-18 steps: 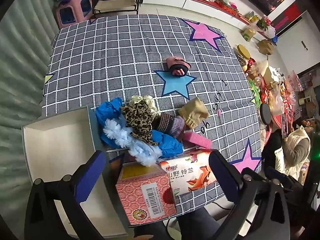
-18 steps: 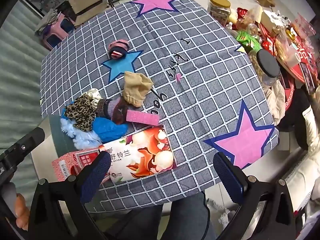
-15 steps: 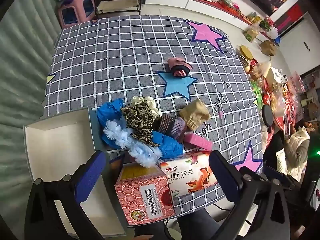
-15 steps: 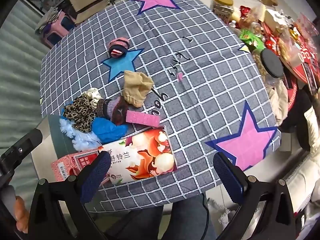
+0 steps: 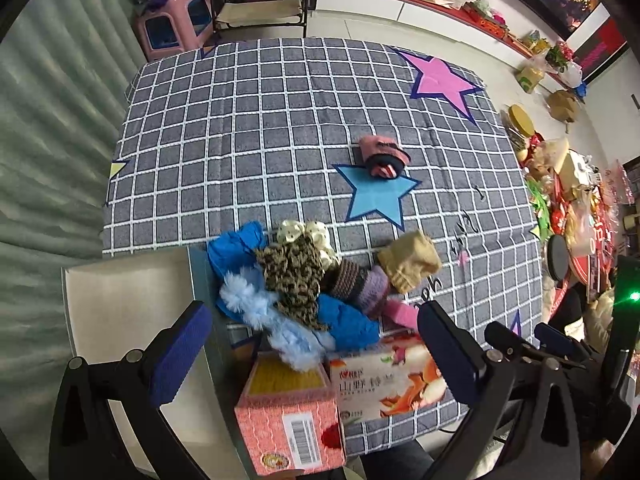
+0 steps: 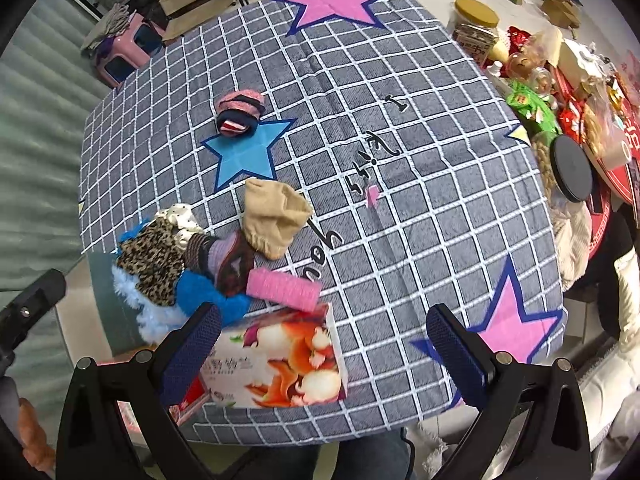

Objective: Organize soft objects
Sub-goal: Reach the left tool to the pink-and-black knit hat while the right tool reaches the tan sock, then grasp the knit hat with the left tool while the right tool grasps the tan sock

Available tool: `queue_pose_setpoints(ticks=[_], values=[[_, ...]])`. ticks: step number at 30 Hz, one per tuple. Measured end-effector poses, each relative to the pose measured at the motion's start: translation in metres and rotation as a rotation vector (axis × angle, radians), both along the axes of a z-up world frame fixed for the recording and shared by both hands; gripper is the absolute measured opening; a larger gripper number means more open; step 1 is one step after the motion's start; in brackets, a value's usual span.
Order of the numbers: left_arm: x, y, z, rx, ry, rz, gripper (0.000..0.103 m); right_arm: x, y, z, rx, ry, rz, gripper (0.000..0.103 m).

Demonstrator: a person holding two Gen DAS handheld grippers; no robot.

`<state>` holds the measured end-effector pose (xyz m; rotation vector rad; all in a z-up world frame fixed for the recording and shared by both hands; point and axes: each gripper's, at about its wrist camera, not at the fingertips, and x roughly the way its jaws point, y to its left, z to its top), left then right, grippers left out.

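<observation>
Left gripper (image 5: pixel 312 340) and right gripper (image 6: pixel 324 340) wide open, empty, tablecloth (image 6: pixel 420 168) lettered "I Kiss you"

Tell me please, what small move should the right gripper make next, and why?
Probably lower the right gripper, open and empty, toward the beige sock. It lies at the pile's edge, mostly uncovered, so it seems the easiest soft item to grasp first.

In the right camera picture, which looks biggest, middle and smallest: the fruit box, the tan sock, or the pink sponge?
1. Fruit box, though it is nearest the camera.
2. Tan sock.
3. Pink sponge.
</observation>
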<state>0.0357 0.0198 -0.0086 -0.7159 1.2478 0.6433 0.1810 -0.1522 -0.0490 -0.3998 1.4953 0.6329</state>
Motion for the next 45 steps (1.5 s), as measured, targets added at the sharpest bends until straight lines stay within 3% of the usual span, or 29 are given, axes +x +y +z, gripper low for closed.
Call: queue_pose_setpoints(ticks=[6, 18, 24, 25, 26, 28, 31, 34, 40, 42, 44, 45], values=[[0.027, 0.014, -0.016, -0.017, 0.053, -0.005, 0.103, 0.012, 0.023, -0.022, 0.004, 0.022, 0.047, 0.103], [0.087, 0.048, -0.049, -0.049, 0.053, 0.029, 0.103, 0.026, 0.075, -0.083, 0.013, 0.031, 0.125, 0.103], [0.126, 0.062, -0.070, -0.020, 0.038, 0.004, 0.103, 0.026, 0.097, -0.112, 0.012, 0.020, 0.169, 0.102], [0.131, 0.064, -0.073, -0.014, 0.041, 0.002, 0.103, 0.026, 0.100, -0.117, 0.007, 0.027, 0.179, 0.087], [0.138, 0.067, -0.078, -0.003, 0.049, -0.004, 0.103, 0.026, 0.101, -0.123, 0.009, 0.053, 0.186, 0.058], [0.149, 0.068, -0.085, 0.010, 0.065, -0.016, 0.103, 0.029, 0.101, -0.134, 0.005, 0.118, 0.186, 0.034], [0.166, 0.070, -0.099, 0.040, 0.110, -0.031, 0.103, 0.039, 0.093, -0.134, 0.037, 0.157, 0.169, 0.022], [0.184, 0.068, -0.117, 0.012, 0.121, -0.040, 0.102, 0.049, 0.080, -0.117, 0.046, 0.110, 0.173, 0.022], [0.215, 0.061, -0.154, 0.068, 0.198, -0.075, 0.100, 0.073, 0.046, -0.088, 0.088, 0.111, 0.121, 0.022], [0.222, 0.058, -0.170, 0.060, 0.235, -0.090, 0.094, 0.078, 0.038, -0.083, 0.097, 0.114, 0.109, 0.022], [0.223, 0.058, -0.185, 0.014, 0.265, -0.071, 0.066, 0.081, 0.025, -0.077, 0.105, 0.120, 0.094, 0.022], [0.223, 0.059, -0.190, -0.023, 0.263, -0.060, 0.058, 0.086, 0.020, -0.075, 0.106, 0.120, 0.087, 0.022]])
